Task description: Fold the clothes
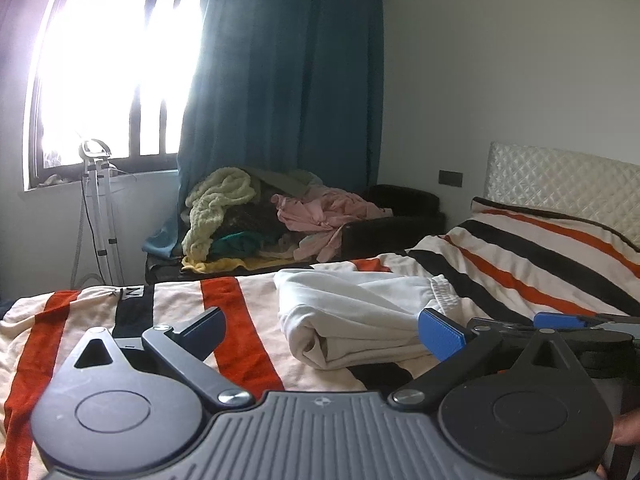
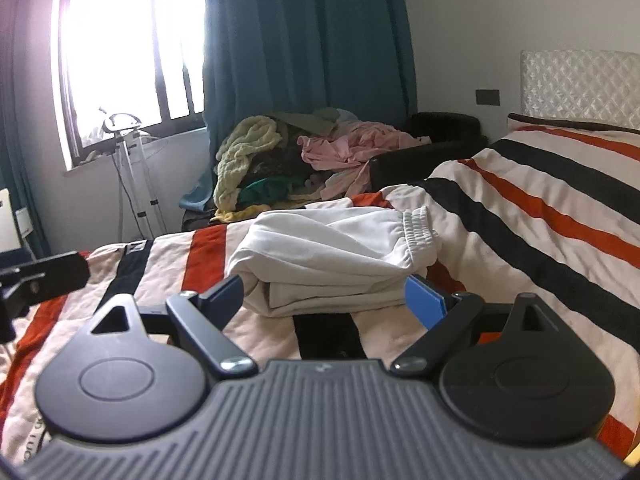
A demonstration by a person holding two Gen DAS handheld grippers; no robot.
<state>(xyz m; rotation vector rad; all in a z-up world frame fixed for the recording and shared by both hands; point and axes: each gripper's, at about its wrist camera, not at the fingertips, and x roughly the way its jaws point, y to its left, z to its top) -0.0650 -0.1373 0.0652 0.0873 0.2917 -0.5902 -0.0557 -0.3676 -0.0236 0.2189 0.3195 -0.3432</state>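
The white sweatpants (image 2: pixel 332 264) lie folded into a thick bundle on the striped bedspread (image 2: pixel 540 216), near the foot end of the bed, with the elastic waistband (image 2: pixel 418 226) turned toward the headboard (image 2: pixel 580 84) and the layered edges facing you. By the look of it this piece is already folded over on itself at least once, so you are at the point of a last fold or of picking the bundle up to set it aside. Your right tool (image 2: pixel 324 300) sits low in front of the bundle with its jaws spread wide and nothing between the pads; the stack lies just beyond them, untouched. Your left tool (image 1: pixel 324 328) is likewise wide apart and empty, off to the bundle's left side. The next move calls for sliding one pad under the whole stack, so that no layer slips out as you close. As for writing, a black label (image 1: pixel 134 293) on the bedspread shows pale letters, one an "M", the rest unreadable; print along the bedspread's edge in the right wrist view is too cut off to read. Unsorted laundry (image 2: pixel 304 152) is heaped on the dark sofa (image 2: pixel 436 136) by the teal curtain (image 2: pixel 304 40).
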